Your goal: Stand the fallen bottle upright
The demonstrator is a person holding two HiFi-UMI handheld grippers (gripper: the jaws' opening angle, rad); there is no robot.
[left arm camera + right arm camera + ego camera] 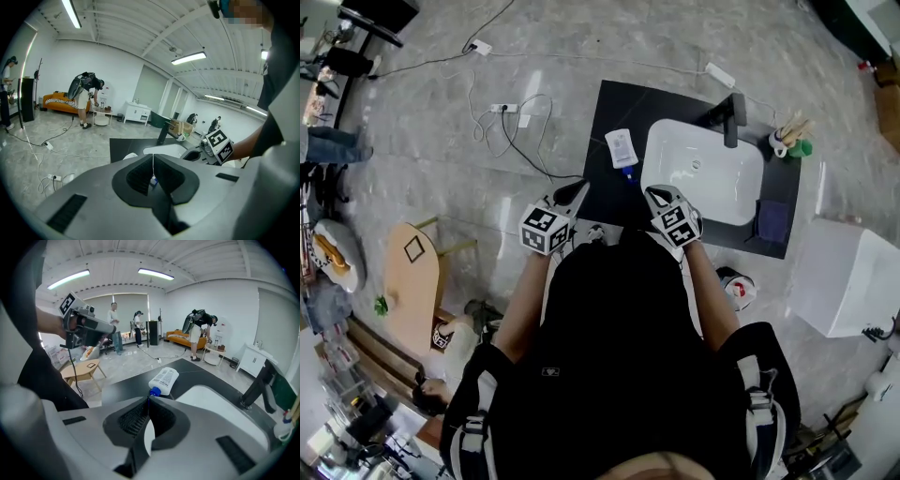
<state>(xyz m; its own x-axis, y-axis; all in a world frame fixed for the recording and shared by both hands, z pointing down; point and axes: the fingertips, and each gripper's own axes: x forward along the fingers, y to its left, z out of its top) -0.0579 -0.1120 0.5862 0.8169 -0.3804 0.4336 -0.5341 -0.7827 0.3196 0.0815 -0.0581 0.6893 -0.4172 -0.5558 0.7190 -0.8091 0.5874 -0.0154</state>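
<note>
Approach step: the bottle (622, 149) is lying flat on the table (609, 108), upper centre, beside the sink (657, 141). The left gripper (577, 191) and right gripper (656, 195) are hovering short of it, fingers (133, 418) pressed together, empty. The next move is likely calling for opening and reaching.

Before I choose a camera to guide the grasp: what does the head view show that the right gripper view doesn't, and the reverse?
Head view only: the person's own black top and a white box on the floor.
Right gripper view only: an orange sofa and people standing at the back.
Both: the bottle lying on its side on the black counter, the white basin, the black faucet and a wooden side table.
</note>
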